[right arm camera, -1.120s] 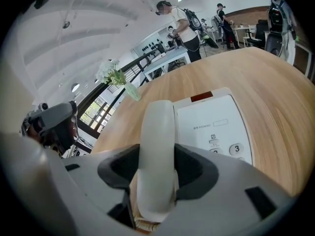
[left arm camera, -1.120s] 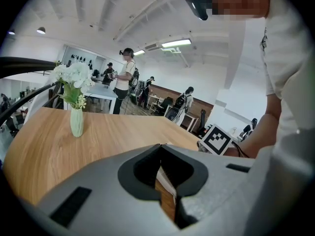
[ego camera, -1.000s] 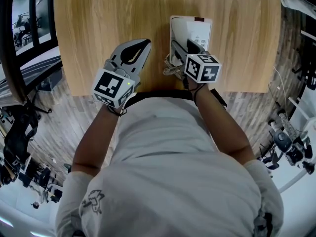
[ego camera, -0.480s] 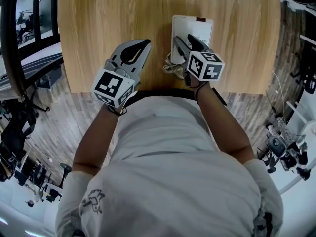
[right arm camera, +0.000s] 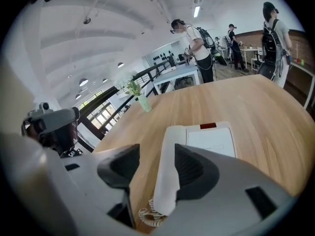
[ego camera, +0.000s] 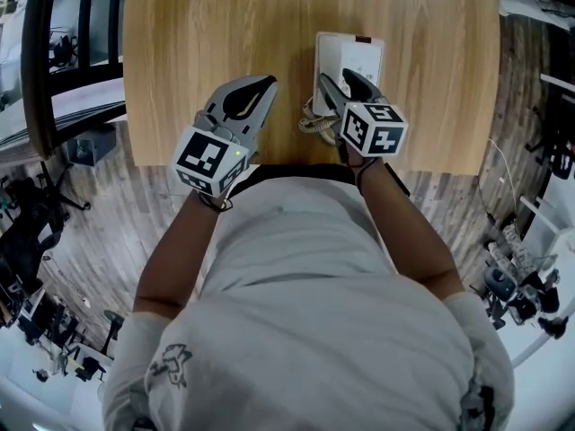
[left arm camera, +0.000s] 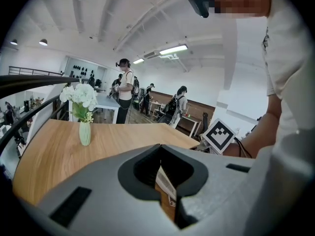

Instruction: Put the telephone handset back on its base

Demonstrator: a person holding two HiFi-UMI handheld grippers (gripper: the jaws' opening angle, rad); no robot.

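The white telephone base (ego camera: 367, 57) sits on the wooden table (ego camera: 198, 25) near its front edge. The white handset (ego camera: 327, 57) lies along the base's left side; the right gripper view shows the handset (right arm camera: 170, 166) and base (right arm camera: 211, 141) close up. My right gripper (ego camera: 337, 77) is open, one jaw on each side of the handset's near end, with a wide gap at the left jaw. The coiled cord (ego camera: 310, 122) bunches below it. My left gripper (ego camera: 267, 82) hovers to the left of the phone, shut and holding nothing.
A pale green vase (left arm camera: 84, 132) of white flowers stands far across the table, also seen as the vase (right arm camera: 143, 102) in the right gripper view. The table's front edge runs just under both grippers. Several people stand in the room beyond.
The head view has shifted slightly. My right gripper has eased back a little toward the table's near edge. The handset stays on the base, and the left gripper has held still.
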